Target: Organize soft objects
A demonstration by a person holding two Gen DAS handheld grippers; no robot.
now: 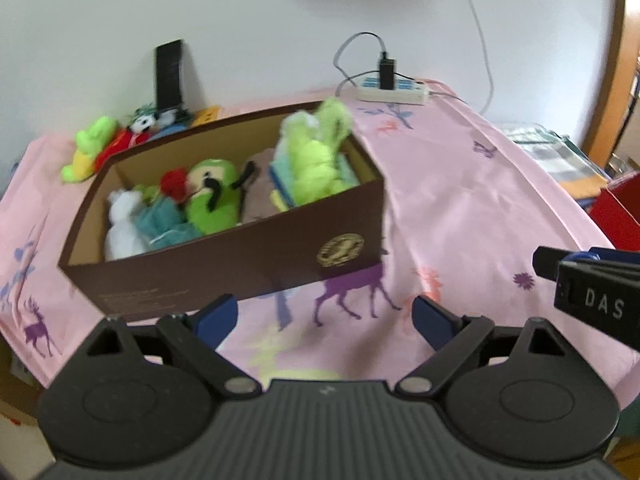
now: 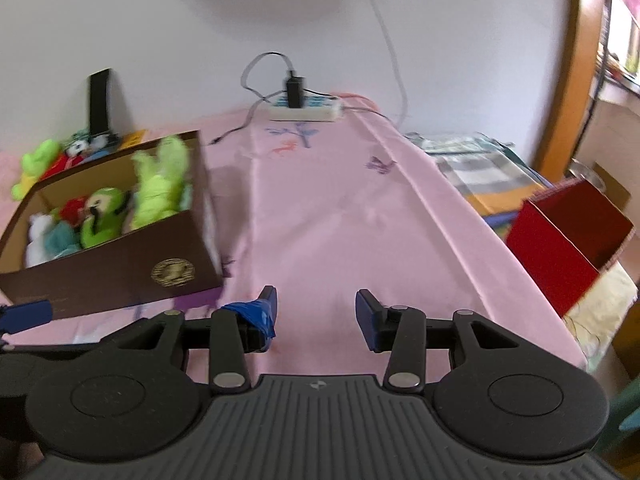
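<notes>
A brown cardboard box [image 1: 224, 268] [image 2: 120, 268] sits on the pink cloth and holds several soft toys: a green round plush with a red tuft [image 1: 212, 196] [image 2: 102, 216], a white one [image 1: 122, 224], a teal one [image 1: 164, 224] and a lime-green plush [image 1: 316, 156] [image 2: 160, 184] at its right end. More soft toys [image 1: 100, 144] [image 2: 44, 164] lie behind the box by the wall. My left gripper [image 1: 324, 316] is open in front of the box, nothing between its fingers. My right gripper [image 2: 316, 314] is open over bare cloth to the right of the box.
A white power strip [image 1: 394, 94] [image 2: 306, 110] with a black plug and cables lies at the far edge by the wall. A black stand [image 1: 170, 74] leans on the wall. A red box [image 2: 568, 240] and folded fabrics [image 2: 480, 164] sit off the right edge.
</notes>
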